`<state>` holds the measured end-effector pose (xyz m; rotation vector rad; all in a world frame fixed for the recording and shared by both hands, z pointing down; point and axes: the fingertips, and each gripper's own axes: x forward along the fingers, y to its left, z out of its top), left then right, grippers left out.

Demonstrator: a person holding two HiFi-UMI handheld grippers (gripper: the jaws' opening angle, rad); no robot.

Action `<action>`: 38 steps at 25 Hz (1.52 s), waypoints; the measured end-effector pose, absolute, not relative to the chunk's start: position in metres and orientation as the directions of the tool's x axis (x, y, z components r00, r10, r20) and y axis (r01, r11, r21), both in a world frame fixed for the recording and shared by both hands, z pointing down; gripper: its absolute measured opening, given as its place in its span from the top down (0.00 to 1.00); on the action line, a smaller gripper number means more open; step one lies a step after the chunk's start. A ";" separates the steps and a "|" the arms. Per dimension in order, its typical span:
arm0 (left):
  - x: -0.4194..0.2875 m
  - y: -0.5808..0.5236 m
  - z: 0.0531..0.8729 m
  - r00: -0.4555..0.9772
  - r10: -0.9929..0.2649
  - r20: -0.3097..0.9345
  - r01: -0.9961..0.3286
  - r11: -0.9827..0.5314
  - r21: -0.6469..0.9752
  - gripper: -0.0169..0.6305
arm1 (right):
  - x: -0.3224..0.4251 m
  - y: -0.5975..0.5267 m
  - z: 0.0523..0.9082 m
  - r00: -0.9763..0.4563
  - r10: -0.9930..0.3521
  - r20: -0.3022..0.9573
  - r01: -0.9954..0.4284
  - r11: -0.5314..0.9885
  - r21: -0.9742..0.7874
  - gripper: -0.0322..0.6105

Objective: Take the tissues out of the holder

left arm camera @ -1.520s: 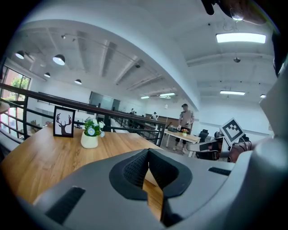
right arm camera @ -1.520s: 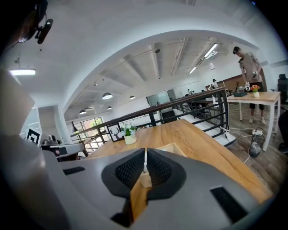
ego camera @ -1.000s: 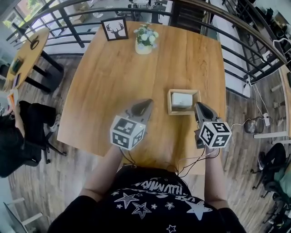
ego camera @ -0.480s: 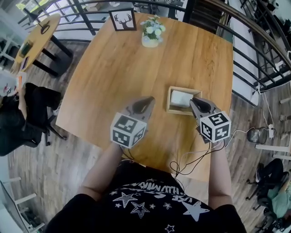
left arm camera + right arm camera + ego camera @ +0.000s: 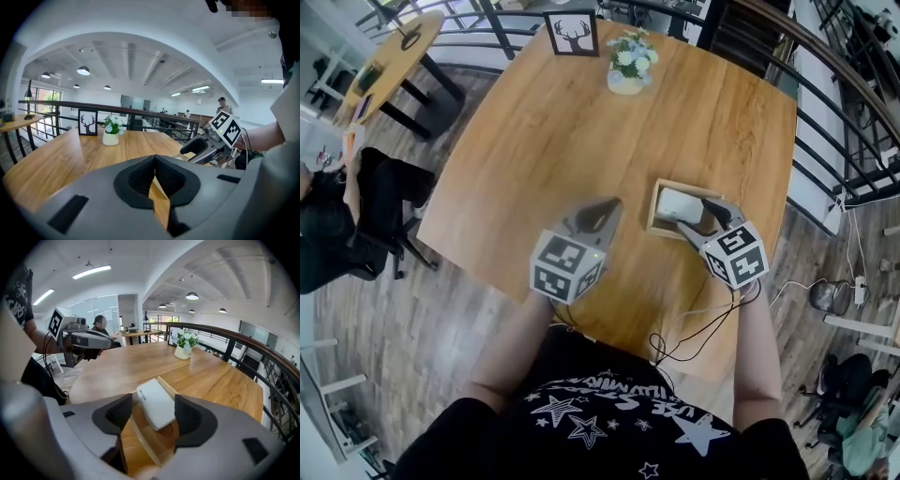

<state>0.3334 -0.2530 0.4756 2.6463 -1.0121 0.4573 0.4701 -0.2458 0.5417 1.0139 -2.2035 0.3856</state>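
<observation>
Hovering over the holder (image 5: 653, 211), the right tool (image 5: 694, 217) has its jaws spread wide, one on either side of the tissue pack (image 5: 675, 202). In the right gripper view a gap shows btw each pad and the pack, so no contact is seen.

Counts, task items:
- 1x tissue pack, white, lying inside the holder, toward its far-left part.
- 1x holder, a shallow open wooden box, on the right side of the tabletop (image 5: 534, 141), nr the person's edge.

Tools, 2 total, each w/ 1 marker cube:
- right tool: wide, empty, pack framed btw the jaws.
- left tool (image 5: 592, 217): jaws pressed together, nothing btw them. It is held above bare wood to the left of the holder, apart from it. Its own view shows only a sliver of tabletop below the closed pads.

Other items on the tabletop, far end:
- 1x vase of flowers (image 5: 628, 66), pale pot, white and blue blooms.
- 1x framed deer picture (image 5: 573, 32), upright, nr the vase, at the far edge.

Off the tabletop:
- cables (image 5: 694, 328) trailing from the right tool toward the person's body.
- 1x round table (image 5: 398, 52), upper left.
- 1x seated person (image 5: 337, 216) in dark clothes at the left edge of the head view.
- curved black railing (image 5: 825, 112) around the far and right sides.
</observation>
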 end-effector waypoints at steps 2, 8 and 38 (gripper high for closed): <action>0.333 -0.255 0.477 0.701 -0.599 0.387 -0.686 -0.715 0.138 0.95 | 0.468 -0.249 0.548 -0.465 -0.531 0.708 -0.730 0.682 0.032 0.52; 0.327 -0.260 0.482 0.687 -0.607 0.400 -0.700 -0.699 0.142 0.95 | 0.463 -0.256 0.565 -0.429 -0.463 0.776 -0.662 0.746 0.079 0.47; 0.318 -0.280 0.493 0.682 -0.603 0.414 -0.703 -0.697 0.141 0.95 | 0.448 -0.276 0.597 -0.309 -0.378 0.873 -0.524 0.834 0.175 0.53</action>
